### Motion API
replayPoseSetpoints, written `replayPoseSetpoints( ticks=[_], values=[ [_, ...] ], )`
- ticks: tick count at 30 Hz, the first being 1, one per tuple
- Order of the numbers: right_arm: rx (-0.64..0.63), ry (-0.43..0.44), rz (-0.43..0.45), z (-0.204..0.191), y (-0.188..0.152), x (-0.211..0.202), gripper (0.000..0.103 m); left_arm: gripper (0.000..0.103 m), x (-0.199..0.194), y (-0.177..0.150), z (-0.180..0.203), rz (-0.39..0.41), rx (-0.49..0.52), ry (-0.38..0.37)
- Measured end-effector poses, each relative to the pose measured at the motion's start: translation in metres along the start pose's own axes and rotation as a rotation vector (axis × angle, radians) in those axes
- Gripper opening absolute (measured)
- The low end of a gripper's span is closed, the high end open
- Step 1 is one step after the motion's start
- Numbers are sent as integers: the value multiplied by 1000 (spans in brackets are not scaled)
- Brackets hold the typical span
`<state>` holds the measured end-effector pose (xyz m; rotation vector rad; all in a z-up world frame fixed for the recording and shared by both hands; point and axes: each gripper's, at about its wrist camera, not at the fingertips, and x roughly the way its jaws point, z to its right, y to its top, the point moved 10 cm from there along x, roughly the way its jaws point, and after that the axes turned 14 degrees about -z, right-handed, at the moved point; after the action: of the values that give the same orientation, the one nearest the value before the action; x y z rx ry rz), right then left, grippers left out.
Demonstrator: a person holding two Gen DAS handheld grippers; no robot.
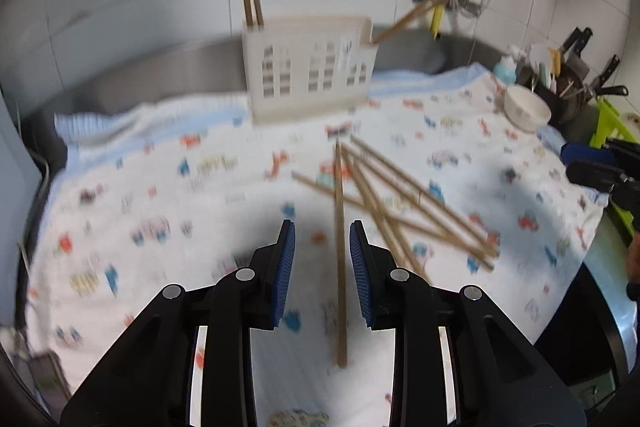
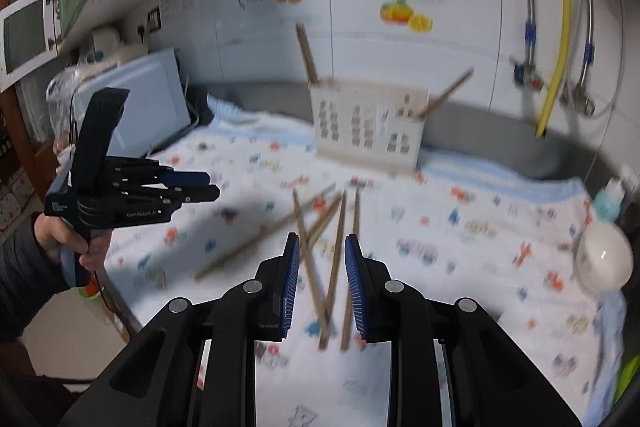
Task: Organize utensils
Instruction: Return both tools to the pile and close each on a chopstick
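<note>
The left tool [image 1: 322, 227] hovers with its jaws narrowly parted and empty, one chopstick [image 1: 340, 267] on the cloth [image 1: 160, 187] lined up between them. To its right lies the crossed pile [image 1: 400, 195]. The right tool [image 2: 322, 239] also stands narrow and empty above it. Behind, the holder [image 1: 308, 71] waits. Best pinch a single free stick near mid-length, avoiding the crossings.
</note>
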<state>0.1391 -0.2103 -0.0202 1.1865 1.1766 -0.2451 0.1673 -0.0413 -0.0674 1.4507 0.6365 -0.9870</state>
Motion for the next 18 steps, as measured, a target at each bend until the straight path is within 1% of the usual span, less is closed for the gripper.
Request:
replayPoseSetpoints(
  ticks=[2, 4, 8, 12, 16, 18],
  values=[
    [-3, -3, -25, -2, -12, 17, 23, 29, 10, -13, 3, -23, -12, -21],
    [-7, -3, -61, -4, -25, 37, 23, 34, 23, -28, 5, -53, -25, -40],
    [-22, -14, -109, -5, -37, 65, 23, 34, 42, -49, 8, -93, -34, -31],
    [-36, -34, -140, -5, -42, 87, 23, 34, 53, -57, 7, -111, -35, 0],
    [-50, -51, -167, -3, -46, 103, 23, 34, 61, -59, 9, -125, -27, -8],
    [-51, -54, -173, -3, -46, 107, 19, 33, 63, -58, 9, -114, -26, -6]
  ],
)
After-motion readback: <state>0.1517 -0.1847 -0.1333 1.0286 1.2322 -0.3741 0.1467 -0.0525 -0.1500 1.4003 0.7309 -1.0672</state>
